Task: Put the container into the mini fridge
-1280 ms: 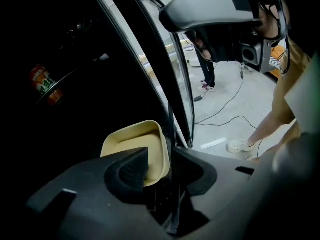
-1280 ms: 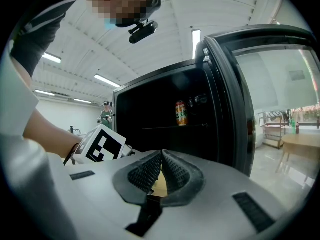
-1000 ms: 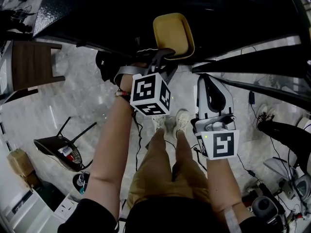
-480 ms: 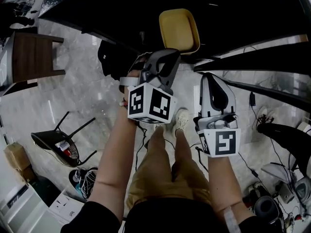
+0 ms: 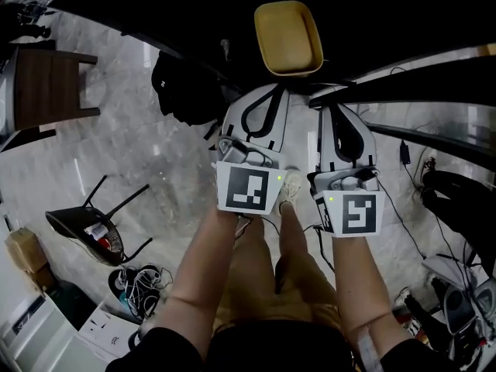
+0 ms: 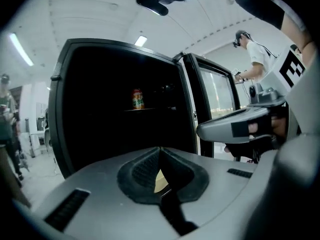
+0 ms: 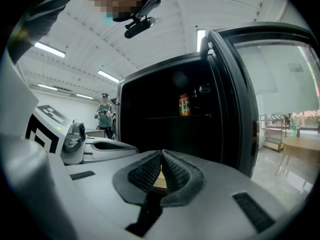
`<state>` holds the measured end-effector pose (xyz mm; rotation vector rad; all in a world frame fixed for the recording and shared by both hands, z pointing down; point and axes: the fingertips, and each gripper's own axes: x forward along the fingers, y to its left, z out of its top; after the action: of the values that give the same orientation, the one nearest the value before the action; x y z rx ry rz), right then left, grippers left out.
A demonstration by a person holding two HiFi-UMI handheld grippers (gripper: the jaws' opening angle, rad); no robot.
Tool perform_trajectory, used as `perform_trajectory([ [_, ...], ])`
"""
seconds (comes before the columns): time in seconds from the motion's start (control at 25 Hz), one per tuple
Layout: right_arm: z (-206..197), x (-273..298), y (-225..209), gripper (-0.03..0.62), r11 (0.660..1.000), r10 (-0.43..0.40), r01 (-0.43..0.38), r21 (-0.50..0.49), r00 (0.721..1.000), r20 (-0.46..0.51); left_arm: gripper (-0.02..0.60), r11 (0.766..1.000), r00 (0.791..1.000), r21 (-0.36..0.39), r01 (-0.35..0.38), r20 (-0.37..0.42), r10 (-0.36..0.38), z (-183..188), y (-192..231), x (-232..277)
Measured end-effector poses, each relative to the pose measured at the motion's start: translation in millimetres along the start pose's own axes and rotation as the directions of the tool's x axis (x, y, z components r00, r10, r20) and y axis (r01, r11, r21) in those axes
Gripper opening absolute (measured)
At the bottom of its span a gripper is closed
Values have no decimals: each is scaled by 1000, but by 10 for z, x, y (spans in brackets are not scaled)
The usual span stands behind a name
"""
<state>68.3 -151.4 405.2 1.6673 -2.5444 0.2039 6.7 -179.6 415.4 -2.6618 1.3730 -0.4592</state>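
The yellow container (image 5: 288,37) lies on the dark floor of the open mini fridge (image 6: 110,109), at the top of the head view. My left gripper (image 5: 270,90) hangs just short of its near edge. Its jaws have just been closing and are now shut with nothing between them. My right gripper (image 5: 339,108) is level beside it, shut and empty too. In both gripper views only a yellow sliver of the container (image 6: 160,181) (image 7: 159,179) shows behind the closed pads. A can (image 6: 137,98) (image 7: 184,104) stands on the fridge's upper shelf.
The fridge door (image 7: 235,99) stands open to the right of the cavity. On the marble floor are a tipped chair (image 5: 93,227), a wooden table (image 5: 46,87), a black bag (image 5: 186,84) and cables (image 5: 434,208). A person (image 7: 104,111) stands behind.
My left gripper has drawn back from the container's edge, rolled until its marker cube faces up, and closed its jaws. The right gripper has hardly moved.
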Motion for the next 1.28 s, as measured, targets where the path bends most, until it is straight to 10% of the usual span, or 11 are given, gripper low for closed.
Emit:
perform_trajectory([
  [0.8, -1239, 504, -96, 35, 999, -49, 49, 12, 998, -26, 23, 978, 986, -136, -158, 32, 164, -1256, 101, 125],
  [1.28, -1412, 775, -222, 35, 996, -85, 87, 20, 994, -67, 23, 979, 986, -127, -158, 29, 162, -1322, 241, 306],
])
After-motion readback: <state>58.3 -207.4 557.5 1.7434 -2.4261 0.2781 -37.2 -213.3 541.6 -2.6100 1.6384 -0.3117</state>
